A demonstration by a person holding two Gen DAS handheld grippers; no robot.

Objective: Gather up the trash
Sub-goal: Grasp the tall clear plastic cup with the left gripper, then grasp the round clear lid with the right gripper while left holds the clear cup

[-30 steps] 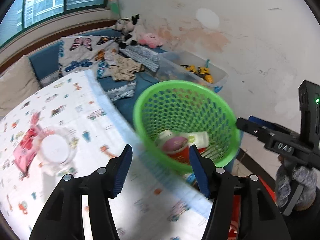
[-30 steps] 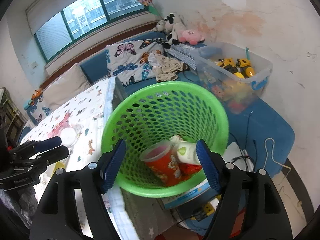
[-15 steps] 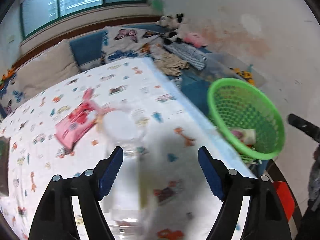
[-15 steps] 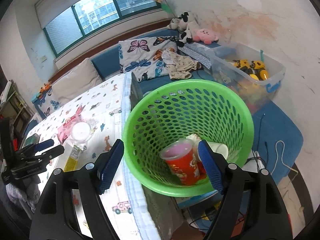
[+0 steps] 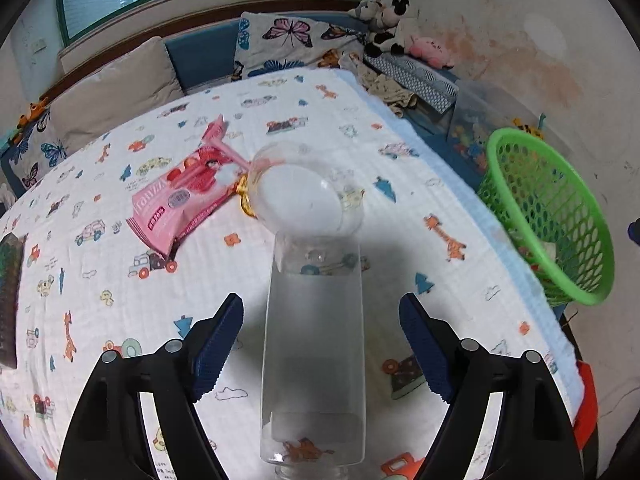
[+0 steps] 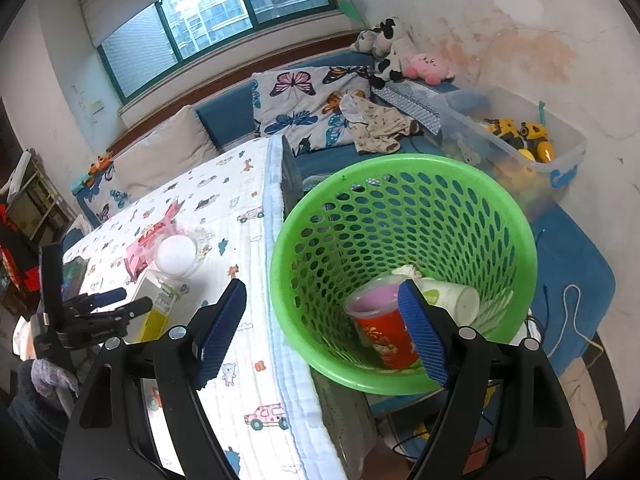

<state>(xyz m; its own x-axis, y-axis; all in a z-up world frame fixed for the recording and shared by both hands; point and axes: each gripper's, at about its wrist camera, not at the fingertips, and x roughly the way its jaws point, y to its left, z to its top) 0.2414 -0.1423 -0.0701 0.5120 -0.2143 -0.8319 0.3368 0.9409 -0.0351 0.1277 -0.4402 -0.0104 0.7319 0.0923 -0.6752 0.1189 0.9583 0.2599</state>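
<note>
Left gripper (image 5: 320,344), jaws spread, straddles a clear bottle (image 5: 314,360) lying on the table (green basket (image 5: 560,220) at 3 o'clock); the smooth plastic could squirt free if pinched off-centre.

Lying on the table (image 5: 400,184), just beside and behind the bottle (image 5: 314,320): a wrapper (image 5: 184,196), touching the bottle's far end. Standing off the table's right edge, well apart from the bottle: a basket (image 6: 400,184), holding a cup (image 6: 384,328) and a second cup (image 6: 452,300) beside it. Sitting behind the basket against the wall: a bin (image 6: 560,152) of toys.
</note>
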